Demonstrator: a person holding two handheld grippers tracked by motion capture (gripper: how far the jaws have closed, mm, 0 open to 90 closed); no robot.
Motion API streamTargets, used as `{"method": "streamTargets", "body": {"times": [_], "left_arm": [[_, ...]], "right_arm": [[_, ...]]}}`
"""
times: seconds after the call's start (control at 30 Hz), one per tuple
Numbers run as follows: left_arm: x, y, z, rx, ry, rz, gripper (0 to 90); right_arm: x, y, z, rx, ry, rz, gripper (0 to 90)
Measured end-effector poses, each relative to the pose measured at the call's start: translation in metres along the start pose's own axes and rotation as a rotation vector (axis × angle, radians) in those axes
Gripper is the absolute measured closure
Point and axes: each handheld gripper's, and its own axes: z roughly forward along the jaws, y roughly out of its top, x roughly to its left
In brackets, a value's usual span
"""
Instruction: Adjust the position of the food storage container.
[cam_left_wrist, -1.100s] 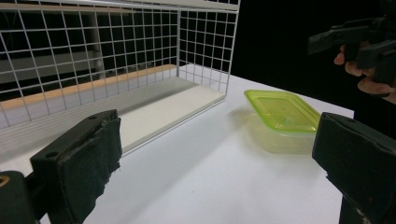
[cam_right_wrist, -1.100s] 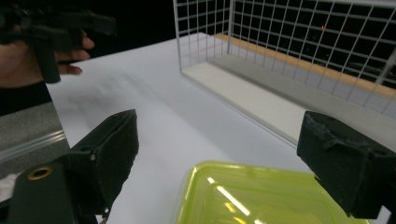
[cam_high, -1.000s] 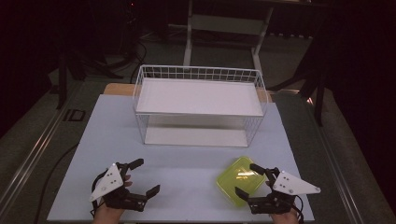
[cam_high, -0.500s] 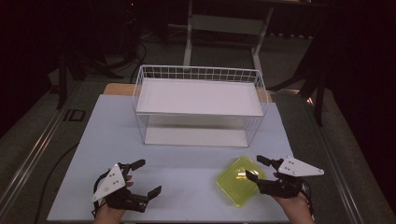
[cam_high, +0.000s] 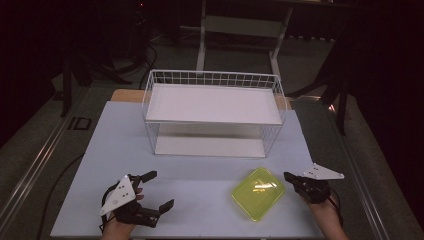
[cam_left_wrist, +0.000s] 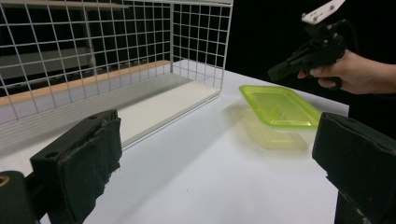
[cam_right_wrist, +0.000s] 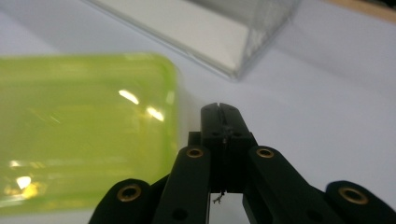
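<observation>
- High view: the yellow-green tray (cam_high: 258, 192) was seen on the near right of the table (cam_high: 200, 190), with the right gripper (cam_high: 291, 177) just right of it, jaws having just closed on nothing; the left gripper (cam_high: 159, 190) was held spread at near left.
- Left gripper view: the tray lay right of the wire basket (cam_left_wrist: 140, 46).
- Right gripper view: the jaws were pressed together beside the tray (cam_right_wrist: 84, 130), empty.

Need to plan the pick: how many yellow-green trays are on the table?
1: the yellow-green tray lies on the white table, in front of the wire basket, just left of the right hand-held gripper.
</observation>
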Motion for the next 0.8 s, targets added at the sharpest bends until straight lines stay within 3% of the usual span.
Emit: {"method": "streamTargets", "body": {"times": [0.17,0.6,0.8], "left_arm": [[0.000,0.000,0.002,0.004,-0.004,0.001,2.3],[-0.001,0.000,0.001,0.008,-0.004,0.005,2.3],[-0.001,0.000,0.002,0.009,-0.004,0.011,2.3]], "right_arm": [[-0.004,-0.013,0.007,0.038,0.028,0.028,90.0],[0.010,-0.022,0.016,0.146,0.111,0.042,90.0],[0.020,-0.019,0.022,0.146,0.157,0.049,90.0]]}}
